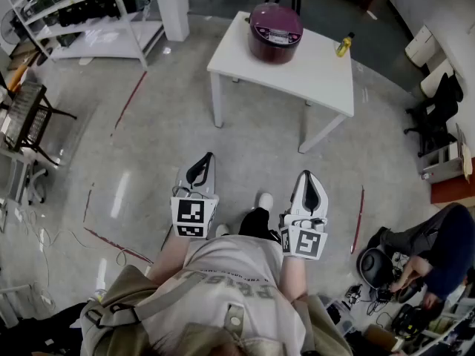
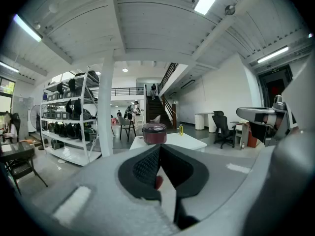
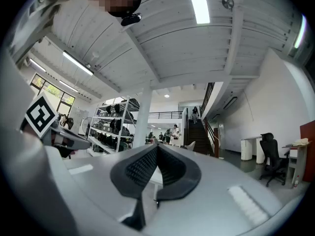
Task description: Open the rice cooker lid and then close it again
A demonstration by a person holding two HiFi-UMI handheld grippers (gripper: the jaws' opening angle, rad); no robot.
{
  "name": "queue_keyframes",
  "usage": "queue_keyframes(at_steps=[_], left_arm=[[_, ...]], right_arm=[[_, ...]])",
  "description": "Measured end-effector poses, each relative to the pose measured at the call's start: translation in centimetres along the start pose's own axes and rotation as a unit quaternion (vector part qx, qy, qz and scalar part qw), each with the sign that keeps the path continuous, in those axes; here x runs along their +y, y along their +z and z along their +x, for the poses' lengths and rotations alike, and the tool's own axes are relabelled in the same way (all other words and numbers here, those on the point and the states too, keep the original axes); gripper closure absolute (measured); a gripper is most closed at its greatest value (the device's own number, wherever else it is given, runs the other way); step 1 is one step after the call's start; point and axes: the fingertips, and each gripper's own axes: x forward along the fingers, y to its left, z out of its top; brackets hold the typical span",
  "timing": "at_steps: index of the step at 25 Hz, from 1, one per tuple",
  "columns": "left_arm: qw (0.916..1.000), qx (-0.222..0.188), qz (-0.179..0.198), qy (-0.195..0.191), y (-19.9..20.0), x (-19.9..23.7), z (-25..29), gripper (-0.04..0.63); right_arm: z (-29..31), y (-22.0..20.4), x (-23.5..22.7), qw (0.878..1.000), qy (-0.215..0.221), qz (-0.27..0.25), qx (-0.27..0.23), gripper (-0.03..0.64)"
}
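A dark red rice cooker (image 1: 275, 33) with its lid down stands on a white table (image 1: 312, 80) far ahead of me; the left gripper view shows the rice cooker (image 2: 154, 133) on the table (image 2: 172, 140) in the distance. My left gripper (image 1: 200, 170) is held near my body, shut and empty, well short of the table. My right gripper (image 1: 309, 191) is beside it, also shut with nothing between its jaws. In the right gripper view only a strip of the table (image 3: 153, 173) shows between the jaws.
A small yellow bottle (image 1: 344, 45) stands on the table's right part. White shelving (image 1: 89, 13) and a pillar (image 1: 172, 6) stand at the far left, a black rack (image 1: 26, 117) at the left. Office chairs (image 1: 438, 110) and a crouching person (image 1: 438, 251) are at the right.
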Motion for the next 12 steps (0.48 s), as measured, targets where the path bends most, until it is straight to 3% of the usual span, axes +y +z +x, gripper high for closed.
queue_keyframes(at_steps=[12], left_arm=[[1.0000,0.003,0.002,-0.003,-0.28,-0.55,-0.10,0.586]], right_arm=[[-0.40,-0.22,0.15,1.000,0.004,-0.010,0.006,0.617]])
